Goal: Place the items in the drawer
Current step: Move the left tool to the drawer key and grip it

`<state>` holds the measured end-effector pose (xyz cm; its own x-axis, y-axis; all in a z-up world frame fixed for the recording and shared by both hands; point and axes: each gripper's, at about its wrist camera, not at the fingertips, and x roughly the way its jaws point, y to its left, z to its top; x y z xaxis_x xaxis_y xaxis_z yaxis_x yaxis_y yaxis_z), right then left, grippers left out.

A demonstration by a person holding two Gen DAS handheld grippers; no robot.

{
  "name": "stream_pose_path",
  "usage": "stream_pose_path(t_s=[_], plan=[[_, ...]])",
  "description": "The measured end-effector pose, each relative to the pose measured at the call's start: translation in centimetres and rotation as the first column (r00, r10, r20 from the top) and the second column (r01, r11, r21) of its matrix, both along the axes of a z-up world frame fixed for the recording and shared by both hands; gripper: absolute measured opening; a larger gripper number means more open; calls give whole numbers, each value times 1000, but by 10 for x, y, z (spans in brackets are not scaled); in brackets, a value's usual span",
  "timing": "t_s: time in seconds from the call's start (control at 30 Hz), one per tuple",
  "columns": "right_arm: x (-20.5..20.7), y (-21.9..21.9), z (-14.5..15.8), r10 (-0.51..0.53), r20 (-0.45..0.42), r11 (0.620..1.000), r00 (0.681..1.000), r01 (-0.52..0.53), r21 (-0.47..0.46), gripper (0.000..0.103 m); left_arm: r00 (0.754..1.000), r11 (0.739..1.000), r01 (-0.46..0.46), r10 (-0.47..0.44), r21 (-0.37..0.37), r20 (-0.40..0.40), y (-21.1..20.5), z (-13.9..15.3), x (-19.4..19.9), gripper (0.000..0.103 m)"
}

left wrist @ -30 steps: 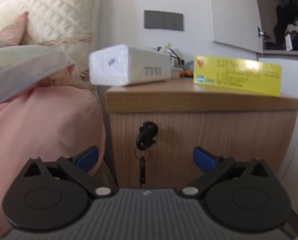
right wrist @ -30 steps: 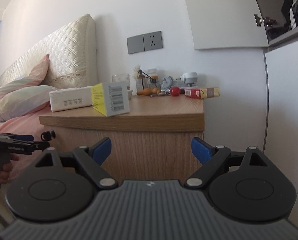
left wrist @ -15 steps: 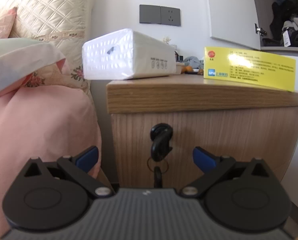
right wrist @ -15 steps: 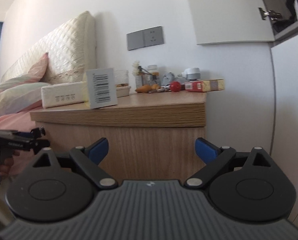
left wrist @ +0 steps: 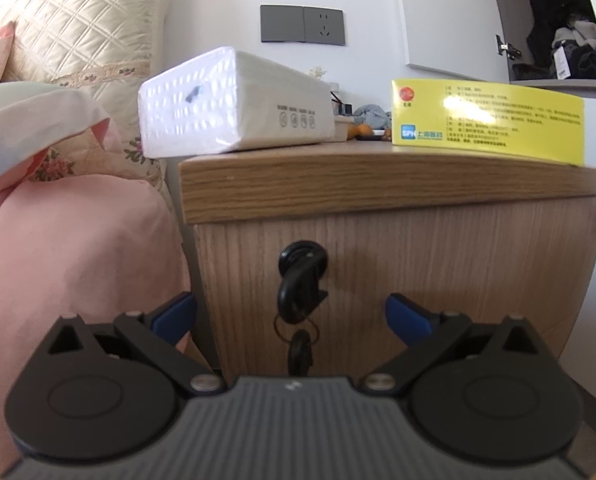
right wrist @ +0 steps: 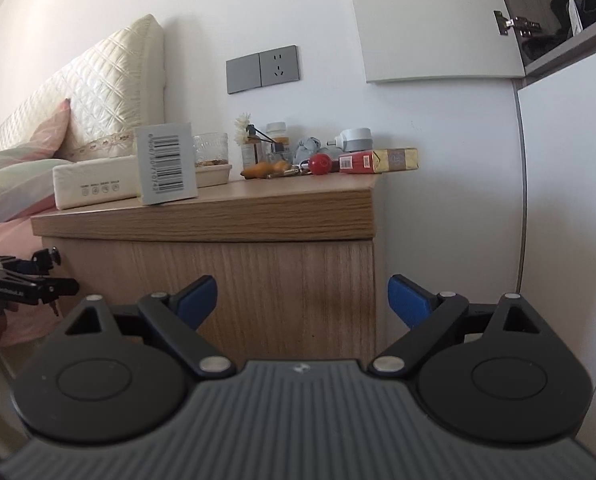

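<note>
The drawer front (left wrist: pixel 397 280) of the light oak-grain bedside cabinet (right wrist: pixel 226 216) is shut, a flat vertical-grained panel under a thick top slab, with a black key (left wrist: pixel 301 280) standing in its lock and a second black key hanging from a ring below. On the top, near the front edge, lie a white plastic-wrapped pack of tissues (left wrist: pixel 234 106) and, well to its right, a long yellow cardboard medicine box (left wrist: pixel 487 118) standing on its long edge; the print on both is too small to read. The left gripper (left wrist: pixel 292 316) points at the key, its blue fingertips spread wide to either side and touching nothing. The right gripper (right wrist: pixel 301 300) faces the cabinet's right corner, its jaws closing a little yet wide apart, with nothing between them. Further back, a ribbed clear glass (right wrist: pixel 211 150) sits in a shallow cream tray (right wrist: pixel 214 172); its contents are hard to make out. Behind stand small bottles, a red ball and a red-and-gold carton (right wrist: pixel 381 160). The drawer's inside is hidden.
</note>
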<state>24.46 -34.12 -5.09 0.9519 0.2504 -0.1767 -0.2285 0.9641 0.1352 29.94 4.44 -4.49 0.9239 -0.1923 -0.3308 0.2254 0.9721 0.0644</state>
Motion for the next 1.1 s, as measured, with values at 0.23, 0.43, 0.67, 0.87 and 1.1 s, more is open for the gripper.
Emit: stream_pose_path(t_s=[0.23, 0.43, 0.67, 0.87, 1.1], plan=[[9, 5, 1, 7, 11, 1000, 1000, -7, -16, 94, 1000, 1000, 18, -18, -1, 3, -3, 1, 1, 103], [15, 7, 1, 9, 10, 1000, 1000, -9, -21, 96, 1000, 1000, 22, -22, 10, 10, -5, 0, 2, 103], [15, 3, 1, 61, 16, 997, 998, -60, -50, 98, 1000, 1000, 27, -28, 13, 9, -6, 0, 1, 103], [16, -6, 4, 120, -4, 992, 993, -121, -22, 99, 999, 999, 34, -34, 3, 4, -4, 2, 0, 102], [15, -12, 7, 173, -19, 984, 985, -174, -32, 99, 999, 999, 41, -41, 16, 10, -3, 1, -4, 102]])
